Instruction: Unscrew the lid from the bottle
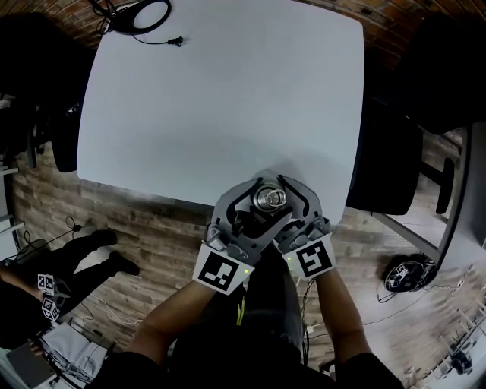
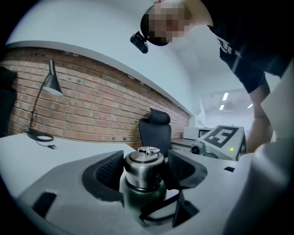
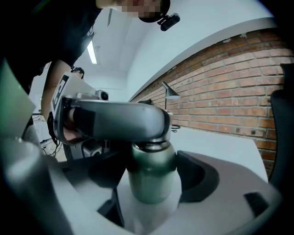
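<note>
A dark green bottle point(image 3: 151, 176) with a steel lid point(image 2: 143, 164) stands at the white table's near edge point(image 1: 228, 99). In the head view only the lid point(image 1: 268, 199) shows, ringed by both grippers. My left gripper point(image 2: 144, 170) has a dark pad against each side of the lid. My right gripper point(image 3: 151, 180) is lower down, shut on the bottle's green body. The left gripper's grey jaw crosses above the bottle in the right gripper view and hides most of the lid. Seen from the head, the left gripper point(image 1: 257, 207) and right gripper point(image 1: 282, 203) meet at the bottle.
A ring light with a cable point(image 1: 144, 15) lies at the table's far left corner. Black office chairs point(image 1: 391, 159) stand to the right of the table. A desk lamp point(image 2: 53, 78) stands by the brick wall. A person's legs point(image 1: 91, 251) are on the floor to the left.
</note>
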### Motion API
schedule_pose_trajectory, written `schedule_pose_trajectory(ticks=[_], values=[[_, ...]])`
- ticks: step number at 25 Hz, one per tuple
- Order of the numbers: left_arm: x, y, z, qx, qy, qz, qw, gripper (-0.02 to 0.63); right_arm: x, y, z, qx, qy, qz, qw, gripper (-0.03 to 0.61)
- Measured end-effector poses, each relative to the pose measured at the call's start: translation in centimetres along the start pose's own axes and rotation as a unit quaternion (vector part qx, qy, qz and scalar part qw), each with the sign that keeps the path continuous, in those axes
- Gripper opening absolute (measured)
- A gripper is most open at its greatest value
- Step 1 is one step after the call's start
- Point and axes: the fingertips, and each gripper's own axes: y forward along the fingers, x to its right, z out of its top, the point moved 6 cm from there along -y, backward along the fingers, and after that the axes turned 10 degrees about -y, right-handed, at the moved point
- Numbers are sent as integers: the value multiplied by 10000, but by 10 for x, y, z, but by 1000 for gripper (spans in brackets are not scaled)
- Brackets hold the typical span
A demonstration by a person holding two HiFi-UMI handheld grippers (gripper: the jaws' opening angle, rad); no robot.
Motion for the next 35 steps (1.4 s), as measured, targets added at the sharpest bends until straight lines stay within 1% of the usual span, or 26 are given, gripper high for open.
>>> schedule_pose_trajectory(ticks=[1,2,4,5,7,9,11,12,15,16,17,18,19,20,22,24,26,28,29,30,31,32,33,35], values=[[1,1,-1,-60,20,-256,9997,311,0,0,0,-3,13,-3,10000,322],[1,1,-2,-131,68,-529,9985,332,0,0,0,-2,20,-3,10000,322],[-2,-2,2,-239,254,-1142,9928,341,-1,1,1,14,17,8,10000,322],[-6,-3,6,-296,332,-1518,9874,341,-1,1,1,21,5,19,10000,322],[-12,-1,11,-454,351,-2262,9724,341,0,0,2,36,-26,35,10000,322],[-17,3,15,-634,421,-2784,9575,341,1,-1,2,42,-15,43,10000,323],[-20,7,18,-767,553,-3194,9429,341,1,0,2,35,16,54,10000,322],[-21,10,19,-814,534,-3403,9353,341,1,0,2,34,23,59,10000,323],[-18,14,13,-1085,305,-3943,9121,339,0,1,2,44,-3,75,10000,322],[-18,15,11,-1172,249,-4043,9067,339,0,1,2,48,-21,86,9999,323],[-19,16,9,-1202,178,-4071,9053,323,0,1,2,53,-37,95,9999,322],[-21,16,9,-1190,80,-4031,9073,282,0,1,2,49,-38,100,9999,322],[-22,16,8,-1170,-22,-3938,9117,281,0,1,1,40,-28,102,9999,322],[-22,15,7,-1146,-94,-3803,9177,281,0,1,1,44,-20,101,9999,322],[-22,13,5,-1058,-146,-3406,9341,281,0,1,1,77,-10,87,9999,322],[-20,9,3,-924,-229,-2809,9550,279,0,1,1,70,34,73,9999,322],[-17,4,0,-846,-366,-2034,9747,279,0,0,1,97,57,55,9999,322],[-12,1,-3,-746,-450,-1161,9894,276,0,0,1,155,50,27,9999,322],[-9,0,-3,-627,-458,-738,9942,276,0,0,1,159,42,22,9999,323],[-6,0,-3,-481,-454,-366,9971,275,0,-1,0,150,34,23,9999,322],[-3,0,-3,-352,-450,-71,9983,275,0,-1,-1,146,37,24,9999,322],[-1,0,-4,-262,-448,139,9986,275,0,-1,-1,148,56,20,9999,322],[0,0,-4,-205,-436,267,9985,275,0,-1,-1,149,79,15,9999,322],[-1,0,-3,-144,-373,296,9988,275,0,-1,-1,170,77,10,9998,322]])
